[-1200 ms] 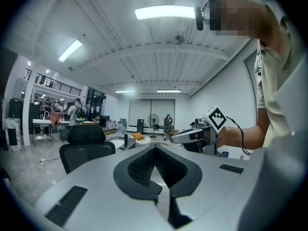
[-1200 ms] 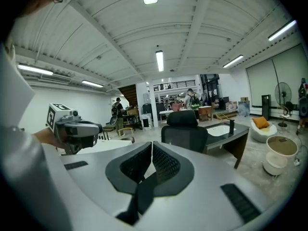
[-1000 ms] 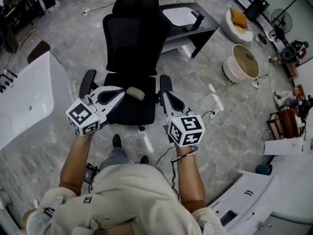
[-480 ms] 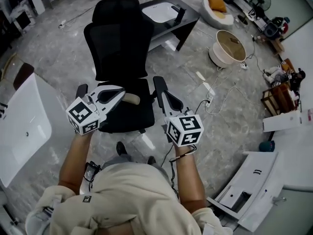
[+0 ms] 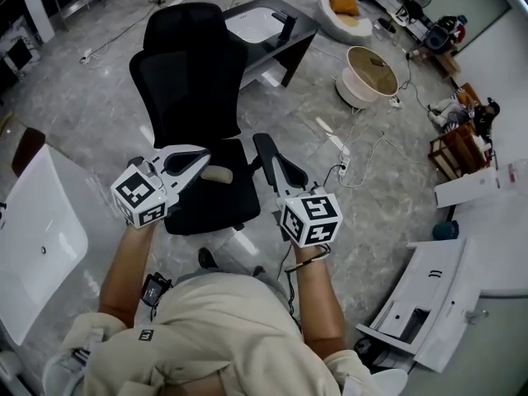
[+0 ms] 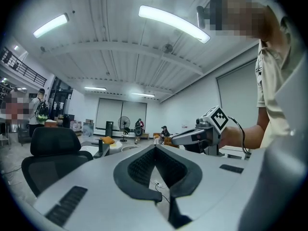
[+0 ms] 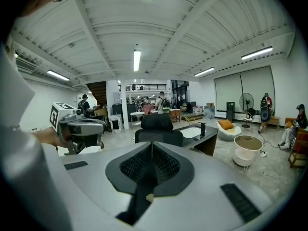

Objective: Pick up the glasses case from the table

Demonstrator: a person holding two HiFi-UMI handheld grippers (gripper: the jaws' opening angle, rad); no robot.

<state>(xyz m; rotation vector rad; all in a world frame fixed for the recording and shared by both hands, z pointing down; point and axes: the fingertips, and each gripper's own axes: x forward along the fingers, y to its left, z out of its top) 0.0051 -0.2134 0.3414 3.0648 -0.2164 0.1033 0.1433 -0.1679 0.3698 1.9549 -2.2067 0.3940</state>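
left gripper [image 6: 155,147]: jaws together with nothing between them, pointing about level toward the room.
right gripper [image 7: 152,144]: jaws also together and empty, tipped a little downward, near the left one.
change: in the head view both grippers keep their places in front of the person. The chair [image 5: 196,81], the desk [image 5: 297,44] and the tub [image 5: 371,73] have slid toward the left. White panels [image 5: 429,295] have come further into sight at lower right. The person appears to be turning through the room.
meaning: this looks like approach or search only; no reach for anything has begun.
case: not made out in any view.
beige thing [image 5: 216,174]: an oblong shape just off the left gripper's tip, over the chair seat. I cannot tell what it is.
surface: the dark desk beyond the chair carries a white inset [image 5: 252,23] and a black upright item [image 5: 287,27]. A white slab [image 5: 41,221] lies at far left.
room: grey marble floor [image 5: 99,81] and loose cables [image 5: 363,159] by the tub. A fan [image 7: 246,102] and distant people stand along the far wall.
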